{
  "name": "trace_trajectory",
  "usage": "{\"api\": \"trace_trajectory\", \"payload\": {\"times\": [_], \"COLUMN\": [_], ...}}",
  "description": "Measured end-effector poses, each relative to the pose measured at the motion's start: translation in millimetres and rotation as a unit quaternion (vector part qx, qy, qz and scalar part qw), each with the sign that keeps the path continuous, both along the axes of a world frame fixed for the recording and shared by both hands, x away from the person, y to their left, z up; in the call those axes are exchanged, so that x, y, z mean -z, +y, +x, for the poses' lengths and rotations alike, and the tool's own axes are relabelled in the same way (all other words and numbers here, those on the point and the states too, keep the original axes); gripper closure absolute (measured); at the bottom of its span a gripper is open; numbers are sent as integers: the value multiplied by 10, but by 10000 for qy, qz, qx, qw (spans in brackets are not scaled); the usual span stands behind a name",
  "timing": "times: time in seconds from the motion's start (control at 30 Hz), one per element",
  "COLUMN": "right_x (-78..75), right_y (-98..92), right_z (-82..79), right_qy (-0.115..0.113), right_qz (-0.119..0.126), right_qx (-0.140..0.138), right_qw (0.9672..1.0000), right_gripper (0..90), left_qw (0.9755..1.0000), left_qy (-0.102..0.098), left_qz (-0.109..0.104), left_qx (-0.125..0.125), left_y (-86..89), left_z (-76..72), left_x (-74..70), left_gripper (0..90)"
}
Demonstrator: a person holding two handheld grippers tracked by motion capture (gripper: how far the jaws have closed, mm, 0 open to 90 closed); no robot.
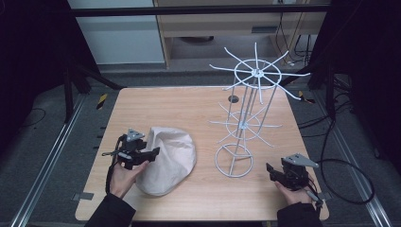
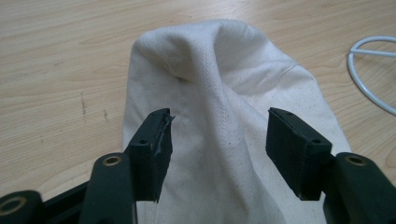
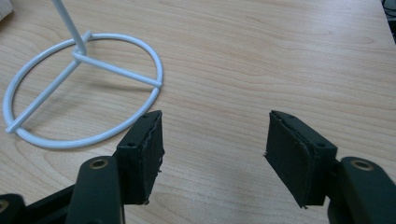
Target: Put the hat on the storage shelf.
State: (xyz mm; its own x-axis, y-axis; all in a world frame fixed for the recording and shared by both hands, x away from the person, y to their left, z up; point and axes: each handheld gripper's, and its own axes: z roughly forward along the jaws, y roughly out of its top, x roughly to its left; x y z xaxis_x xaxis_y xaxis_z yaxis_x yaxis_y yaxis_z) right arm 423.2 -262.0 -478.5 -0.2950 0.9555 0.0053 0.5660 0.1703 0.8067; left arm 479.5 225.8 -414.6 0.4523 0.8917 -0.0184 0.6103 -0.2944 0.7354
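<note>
Wood-grain pale table top (image 1: 198,109) carries everything here, and on its right half stands a tall white wire rack (image 1: 246,118) with spoked arms at two levels and a ring base. Left of that base, near the front edge, lies the cream cotton cloth cap (image 1: 168,158), slumped in a soft mound with a stitched ridge running up its middle.

By the look of it the cap is light and limp: it should fold and sag when lifted, and it is neither slippery nor fragile. A pinch on flat cloth would likely gather only one layer, so the raised seam ridge or the thicker rim nearest the person seems the better hold, taken deep enough to catch a firm fold.

At the cap's left edge, the left gripper (image 2: 217,140) sits low with its jaws set wide either side of the ridge, the pads (image 2: 156,149) not yet pressing the cloth. Off to the rack's right, the right gripper (image 3: 215,149) hovers over bare wood just beside the ring base, its jaws parted and with nothing between them.
</note>
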Motion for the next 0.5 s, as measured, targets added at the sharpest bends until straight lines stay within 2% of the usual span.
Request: {"api": "trace_trajectory", "payload": {"times": [0.13,0.2,0.33,0.5], "right_x": [-1,-1,4,7], "right_y": [-1,-3,0,2], "right_z": [-1,-2,-1,1], "right_qy": [-2,1,21,52], "right_qz": [-7,-5,-16,-10], "right_qx": [-3,0,-14,-24], "right_qw": [10000,10000,10000,10000], "right_gripper": [370,370,371,372], "left_qw": [9999,9999,9995,9993], "left_qy": [14,71,152,307], "left_qz": [117,106,285,199], "left_qx": [-48,-38,-20,31], "left_y": [-28,-32,-56,-57], "left_z": [33,56,97,121], "left_x": [53,83,142,210], "left_gripper": [436,449,466,493]}}
